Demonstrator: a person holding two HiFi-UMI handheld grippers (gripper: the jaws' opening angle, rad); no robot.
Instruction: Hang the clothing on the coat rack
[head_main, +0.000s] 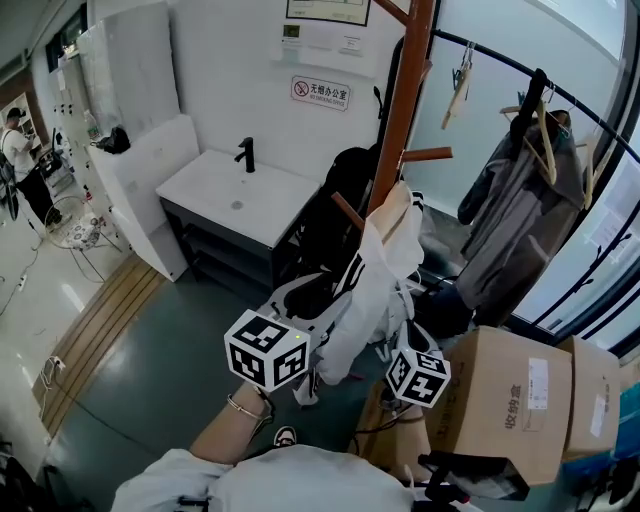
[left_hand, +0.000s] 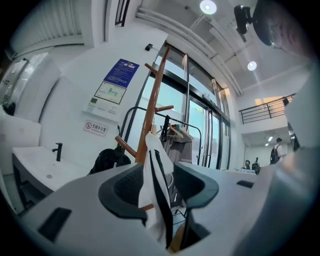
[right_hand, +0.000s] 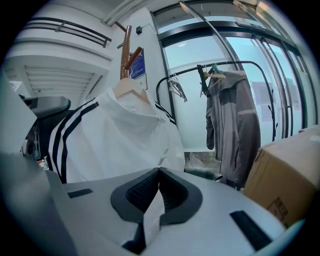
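Observation:
A white jacket (head_main: 375, 290) with black stripes hangs on a wooden hanger (right_hand: 127, 87) from the brown coat rack (head_main: 405, 90). My left gripper (head_main: 300, 320) is at the jacket's lower left. In the left gripper view its jaws (left_hand: 159, 187) stand wide apart and a striped edge of the jacket (left_hand: 155, 165) hangs loose between them. My right gripper (head_main: 400, 335) is at the jacket's lower right. In the right gripper view the right gripper (right_hand: 159, 172) is shut, pinching a fold of the white jacket (right_hand: 120, 135).
A black bag (head_main: 345, 185) hangs on the rack behind the jacket. A rail with a grey coat (head_main: 510, 215) runs along the glass wall at right. Cardboard boxes (head_main: 510, 400) stand at lower right. A white sink counter (head_main: 235, 195) is at left.

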